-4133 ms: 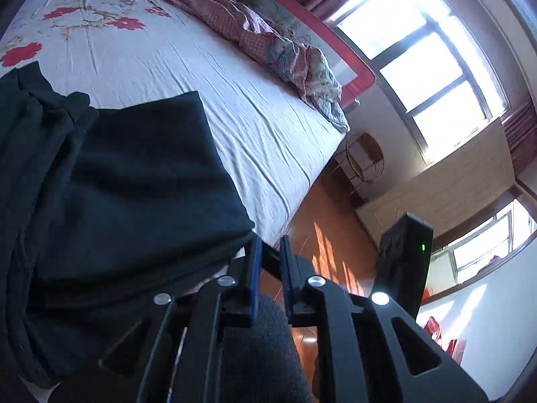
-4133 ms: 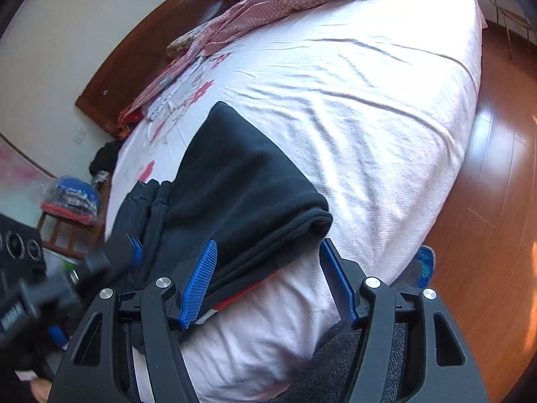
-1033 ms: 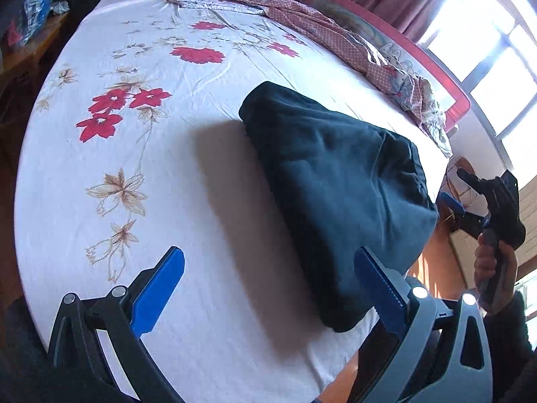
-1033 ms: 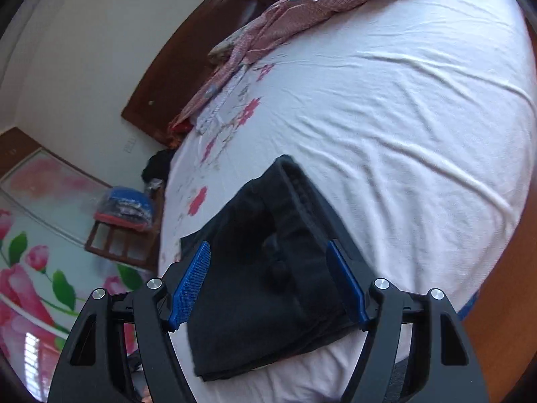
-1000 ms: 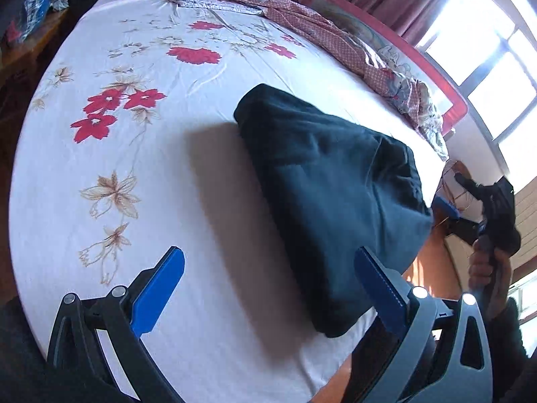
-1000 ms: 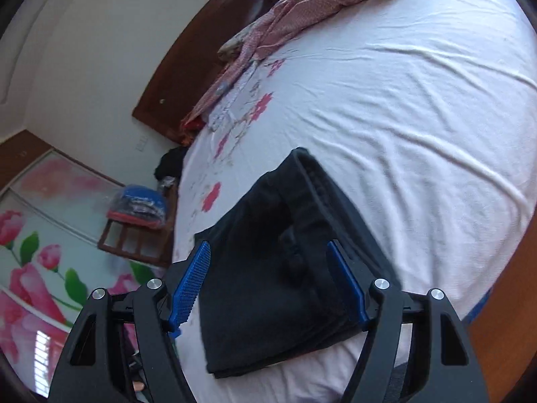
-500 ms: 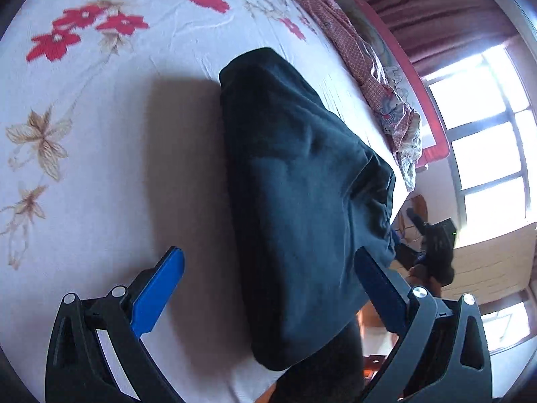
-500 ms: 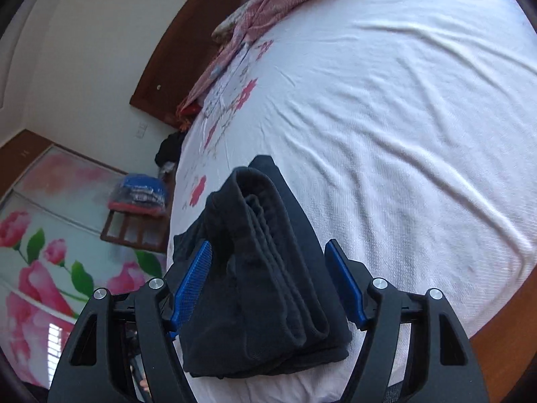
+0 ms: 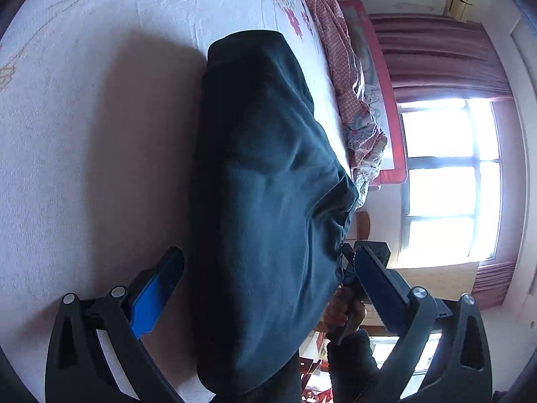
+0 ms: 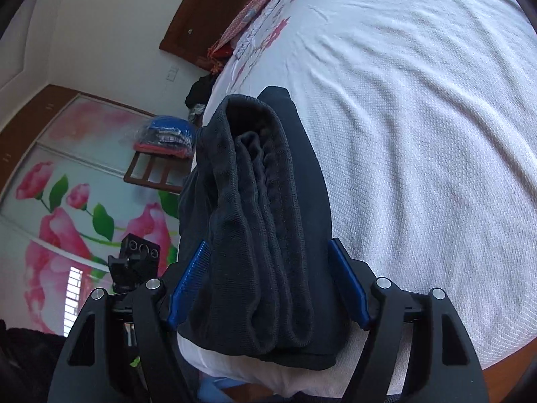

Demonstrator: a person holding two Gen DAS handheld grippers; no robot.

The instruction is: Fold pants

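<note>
The dark folded pants [image 9: 268, 201] lie in a thick bundle near the edge of the bed with the white floral sheet [image 9: 84, 134]. My left gripper [image 9: 268, 288] is open, its blue pads on either side of one end of the bundle. My right gripper [image 10: 268, 288] is open too, straddling the other end of the pants [image 10: 261, 218], where the stacked folded layers show. Whether the pads touch the cloth I cannot tell. The right gripper also shows in the left wrist view [image 9: 365, 258], held by a hand beyond the bundle.
A pink patterned blanket [image 9: 352, 94] lies along the far side of the bed. A bright window [image 9: 446, 181] with maroon curtains is beyond. A wooden headboard [image 10: 208, 10], a stool with a blue bag [image 10: 164, 141] and a floral wardrobe door [image 10: 67, 201] stand to the left.
Both grippers have come down low and close to the bundle, one at each end, so that the pants now sit between their open jaws. The pants stay folded on the bed.
</note>
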